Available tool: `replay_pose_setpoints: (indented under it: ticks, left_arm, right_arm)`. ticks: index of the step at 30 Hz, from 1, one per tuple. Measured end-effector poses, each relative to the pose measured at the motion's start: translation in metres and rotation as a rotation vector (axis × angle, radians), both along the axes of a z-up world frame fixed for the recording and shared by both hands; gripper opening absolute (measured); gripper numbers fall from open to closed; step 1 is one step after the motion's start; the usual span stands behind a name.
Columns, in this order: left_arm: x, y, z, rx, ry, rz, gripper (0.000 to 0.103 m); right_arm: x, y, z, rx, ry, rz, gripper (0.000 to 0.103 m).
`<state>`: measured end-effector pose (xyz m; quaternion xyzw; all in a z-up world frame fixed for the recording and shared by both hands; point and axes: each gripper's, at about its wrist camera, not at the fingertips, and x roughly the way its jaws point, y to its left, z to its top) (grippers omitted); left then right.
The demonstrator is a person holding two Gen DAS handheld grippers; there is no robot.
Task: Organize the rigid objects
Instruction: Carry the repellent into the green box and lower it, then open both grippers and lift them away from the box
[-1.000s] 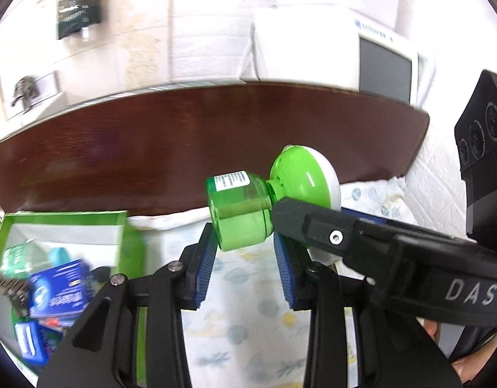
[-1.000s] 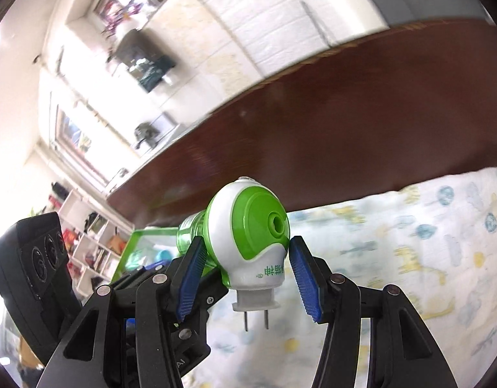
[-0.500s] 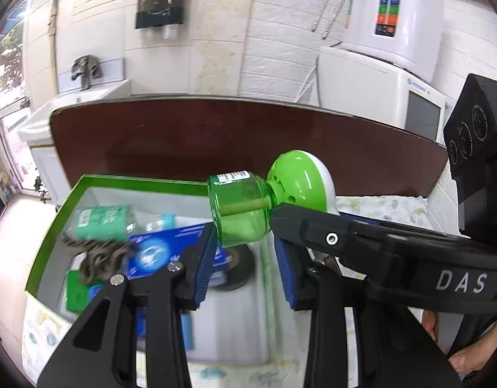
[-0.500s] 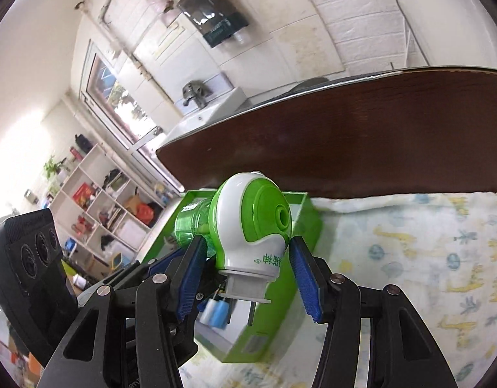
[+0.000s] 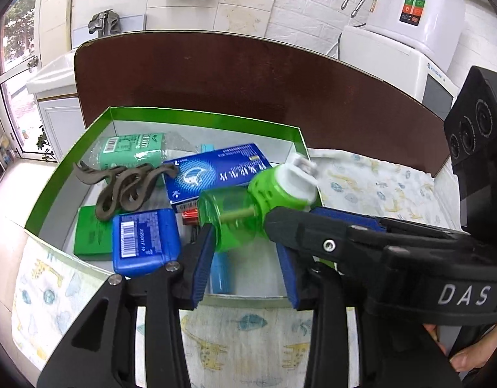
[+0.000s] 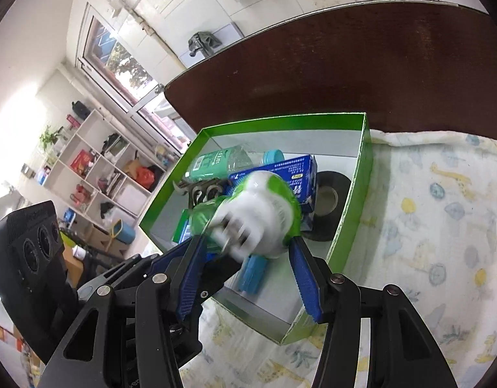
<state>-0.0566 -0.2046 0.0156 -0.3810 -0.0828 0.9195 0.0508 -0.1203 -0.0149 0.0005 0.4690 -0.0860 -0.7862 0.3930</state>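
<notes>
The left gripper (image 5: 245,258) angles down over the near edge of the green box (image 5: 200,119); its jaws have just been opening, and the green vaporizer's (image 5: 235,216) bottle end sits loosely between them. The right gripper (image 6: 245,255) also tilts down over the box's near edge, its blue pads (image 6: 301,270) pressed on the vaporizer's head. It crosses in from the box's right, with fingers of the hand (image 5: 474,352) on its grip.
</notes>
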Motion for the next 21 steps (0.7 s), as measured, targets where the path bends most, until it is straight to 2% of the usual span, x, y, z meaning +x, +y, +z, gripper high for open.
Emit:
replay_pose_setpoints:
  ticks: [13,19,20,21]
  left_arm:
    - [0.012,0.007,-0.002,0.002,-0.011,-0.002,0.040]
    - [0.023,0.010,0.005,-0.035,0.016,0.030,0.062]
    - [0.025,0.011,0.006,-0.047,0.015,0.037,0.067]
    - [0.028,0.010,0.006,-0.061,0.013,0.049,0.073]
  right_arm:
    - [0.008,0.018,0.002,0.014,-0.013,-0.040,0.056]
    - [0.016,0.025,0.011,0.021,0.021,-0.058,0.057]
    - [0.019,0.026,0.013,0.027,0.032,-0.062,0.062]
    - [0.021,0.026,0.014,0.036,0.043,-0.066,0.071]
